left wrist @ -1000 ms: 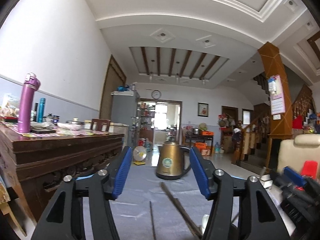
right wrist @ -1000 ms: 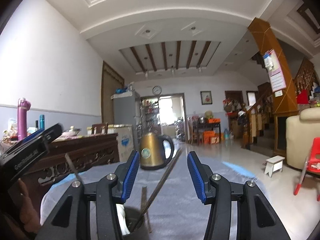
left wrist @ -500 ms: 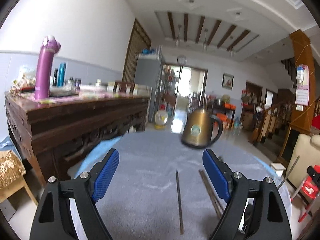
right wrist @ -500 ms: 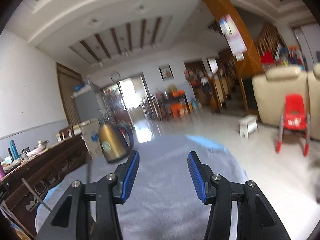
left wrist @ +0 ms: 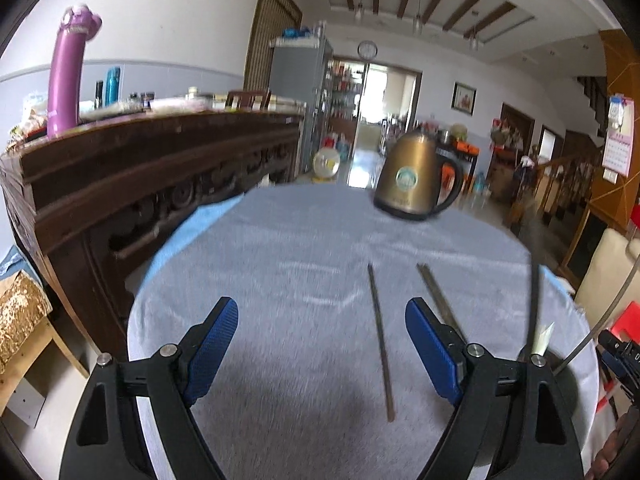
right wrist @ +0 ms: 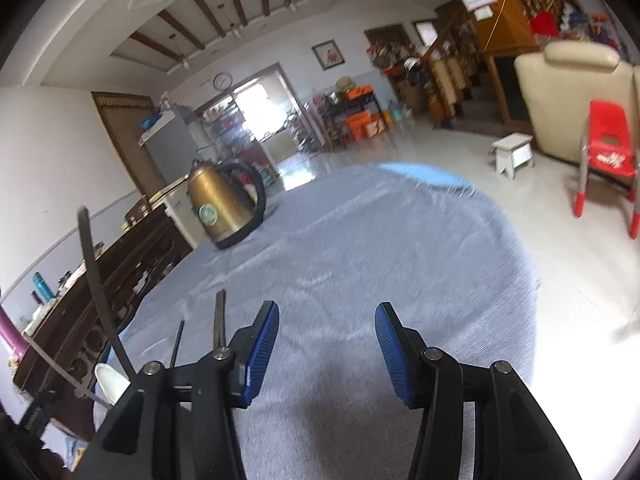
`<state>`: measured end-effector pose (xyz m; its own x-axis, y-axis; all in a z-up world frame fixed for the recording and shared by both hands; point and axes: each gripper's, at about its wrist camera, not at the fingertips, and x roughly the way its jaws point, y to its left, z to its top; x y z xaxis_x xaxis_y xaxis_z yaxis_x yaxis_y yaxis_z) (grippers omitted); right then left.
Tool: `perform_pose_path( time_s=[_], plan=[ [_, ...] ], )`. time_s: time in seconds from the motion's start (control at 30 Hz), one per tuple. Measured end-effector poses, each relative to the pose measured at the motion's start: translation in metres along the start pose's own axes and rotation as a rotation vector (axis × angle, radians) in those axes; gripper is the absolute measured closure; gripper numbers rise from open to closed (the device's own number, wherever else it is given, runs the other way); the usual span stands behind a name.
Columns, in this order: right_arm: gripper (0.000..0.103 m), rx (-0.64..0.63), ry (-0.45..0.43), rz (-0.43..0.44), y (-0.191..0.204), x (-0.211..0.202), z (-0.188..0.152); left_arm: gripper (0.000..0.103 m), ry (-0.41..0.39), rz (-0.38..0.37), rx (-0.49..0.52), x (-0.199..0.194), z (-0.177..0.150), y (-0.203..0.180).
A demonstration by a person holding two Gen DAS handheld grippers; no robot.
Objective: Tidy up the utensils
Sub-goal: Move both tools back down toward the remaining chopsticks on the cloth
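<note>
The left gripper [left wrist: 322, 348], black-armed with blue ribbed pads, stands wide apart over the round table under a grey-blue cloth [left wrist: 288, 264], with nothing pressed between its pads. A single thin dark chopstick [left wrist: 380, 344] lies flat on the cloth between the jaws, nearer the right-hand pad and touching neither. A second, flatter dark chopstick [left wrist: 434, 292] lies just beside it, its near end hidden behind the right-hand finger. At the lower right a dark holder is mostly covered by the gripper arm; a long dark utensil handle [left wrist: 535, 304] and what may be a white spoon stand up from it, blurred.

The right gripper [right wrist: 326, 344] has its jaws parted with only bare cloth between them. Its left arm cuts off the chopsticks' near ends. A brass-coloured kettle with a black handle [right wrist: 218, 204] stands well beyond on the table.
</note>
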<state>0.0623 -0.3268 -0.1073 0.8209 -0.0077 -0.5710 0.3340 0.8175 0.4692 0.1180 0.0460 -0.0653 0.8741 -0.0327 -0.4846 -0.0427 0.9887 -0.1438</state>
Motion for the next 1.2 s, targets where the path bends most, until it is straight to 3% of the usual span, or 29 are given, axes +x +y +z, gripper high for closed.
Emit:
perform_pose_path(
  time_s=[0.37, 0.87, 1.2],
  plan=[
    [0.049, 0.031, 0.110, 0.066, 0.003, 0.031, -0.018, 0.017, 0.118, 0.024, -0.038, 0.031, -0.015, 0.013],
    [0.049, 0.048, 0.185, 0.064, 0.007, 0.062, -0.017, 0.017, 0.185, -0.001, -0.055, 0.060, -0.017, 0.017],
    [0.049, -0.108, 0.399, 0.155, 0.045, 0.143, 0.026, 0.017, 0.229, -0.072, 0.058, 0.092, 0.017, 0.009]
  ],
)
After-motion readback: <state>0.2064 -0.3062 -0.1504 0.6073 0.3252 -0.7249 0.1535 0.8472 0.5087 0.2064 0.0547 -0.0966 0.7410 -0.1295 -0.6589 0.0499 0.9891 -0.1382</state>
